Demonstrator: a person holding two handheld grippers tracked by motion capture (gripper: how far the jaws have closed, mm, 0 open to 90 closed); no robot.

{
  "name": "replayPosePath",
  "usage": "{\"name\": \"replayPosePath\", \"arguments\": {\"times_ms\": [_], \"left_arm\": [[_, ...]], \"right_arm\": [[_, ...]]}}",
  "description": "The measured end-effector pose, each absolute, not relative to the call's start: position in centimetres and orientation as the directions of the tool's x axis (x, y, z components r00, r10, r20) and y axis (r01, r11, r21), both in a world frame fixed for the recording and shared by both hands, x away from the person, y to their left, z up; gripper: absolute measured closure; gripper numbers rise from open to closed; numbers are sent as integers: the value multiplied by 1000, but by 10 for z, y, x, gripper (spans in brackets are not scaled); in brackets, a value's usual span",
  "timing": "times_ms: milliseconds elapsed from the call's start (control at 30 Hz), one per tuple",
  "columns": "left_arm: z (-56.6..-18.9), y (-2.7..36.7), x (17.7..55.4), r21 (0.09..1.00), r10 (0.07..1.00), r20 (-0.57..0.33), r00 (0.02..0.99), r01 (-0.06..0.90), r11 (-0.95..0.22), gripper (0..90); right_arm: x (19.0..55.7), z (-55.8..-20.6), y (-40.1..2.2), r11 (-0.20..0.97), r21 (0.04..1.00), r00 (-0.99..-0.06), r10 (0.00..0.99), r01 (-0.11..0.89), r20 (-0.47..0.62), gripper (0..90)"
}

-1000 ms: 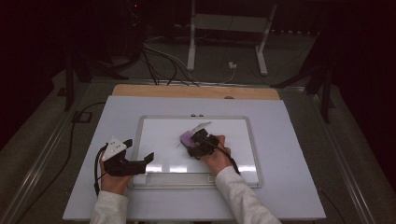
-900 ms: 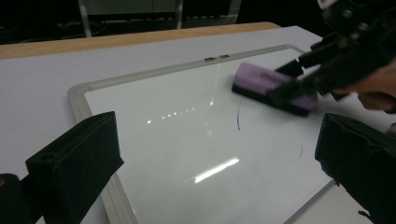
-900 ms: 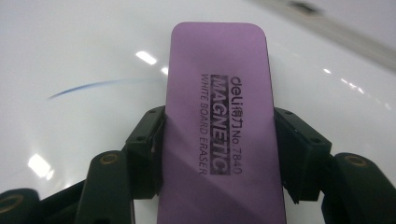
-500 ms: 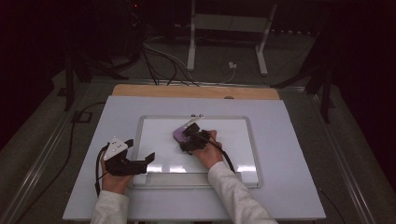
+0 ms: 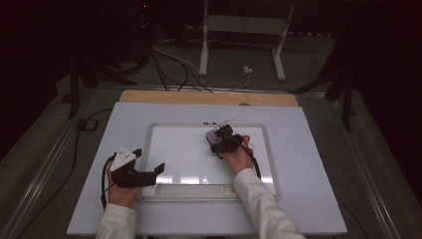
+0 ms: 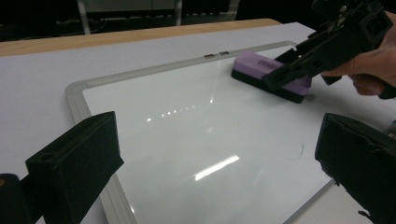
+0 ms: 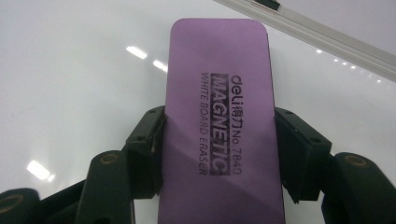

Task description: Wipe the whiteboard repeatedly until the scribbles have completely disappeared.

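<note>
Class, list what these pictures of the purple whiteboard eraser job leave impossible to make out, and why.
- Purple foam whiteboard eraser: near end cut off by the bottom edge, right gripper view.
- Its black felt underside: hidden by the eraser itself, right gripper view.
- White framed whiteboard: faint pen mark too small, high view.
- Left gripper: jaw tips cut off, left gripper view.

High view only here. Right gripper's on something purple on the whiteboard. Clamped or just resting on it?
Observer: Clamped. In the right gripper view, the right gripper presses its pads on both long sides of the eraser.
Operator: Any print on it?
Observer: Yes, the purple top reads "deli Magnetic White Board Eraser No. 7840".
Operator: Board clean?
Observer: Nearly. The left gripper view shows a faint curved mark on the whiteboard, on the near side of the eraser.
Operator: Left gripper?
Observer: The left gripper is open, with nothing between its jaws.
</note>
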State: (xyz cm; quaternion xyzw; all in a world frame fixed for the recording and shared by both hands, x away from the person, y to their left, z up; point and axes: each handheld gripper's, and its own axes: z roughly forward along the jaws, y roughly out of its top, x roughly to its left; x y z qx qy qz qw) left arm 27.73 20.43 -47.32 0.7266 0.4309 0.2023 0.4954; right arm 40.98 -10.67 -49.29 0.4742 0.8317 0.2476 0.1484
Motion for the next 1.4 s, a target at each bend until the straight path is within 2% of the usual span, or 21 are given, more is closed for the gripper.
{"name": "replayPosePath", "arguments": {"times_ms": [100, 300, 433, 500, 600, 767, 833, 1133, 1233, 1400], "left_arm": [[-474, 203, 278, 892, 826, -132, 547, 429, -142, 10], [-474, 202, 278, 893, 825, -132, 549, 428, -141, 10], [-474, 203, 279, 893, 826, -136, 547, 429, -137, 10], [-474, 203, 278, 893, 826, -133, 548, 428, -140, 10], [-473, 203, 277, 896, 826, -133, 547, 423, -136, 11], [-473, 206, 277, 896, 830, -135, 541, 424, -130, 10], [-473, 205, 277, 896, 830, -134, 541, 425, -132, 11], [-474, 203, 278, 893, 828, -133, 545, 428, -138, 10], [-474, 203, 278, 893, 827, -132, 547, 428, -142, 11], [-474, 201, 278, 893, 826, -128, 549, 427, -145, 10]], "right_arm": [[399, -492, -96, 480, 549, -572, 820, 684, -4, 416], [362, -493, -43, 602, 563, -732, 682, 566, 6, 416], [337, -493, -27, 653, 565, -793, 609, 505, 4, 416], [338, -493, -29, 652, 569, -791, 612, 501, -5, 416], [354, -493, -44, 614, 575, -721, 691, 541, -59, 415], [385, -495, -83, 481, 580, -581, 814, 658, -16, 415], [384, -495, -82, 490, 583, -588, 808, 649, -25, 415], [345, -494, -33, 615, 581, -757, 653, 533, 3, 415], [339, -493, -40, 635, 570, -775, 631, 521, 6, 415], [345, -493, -70, 609, 566, -735, 678, 556, -7, 415]]}}
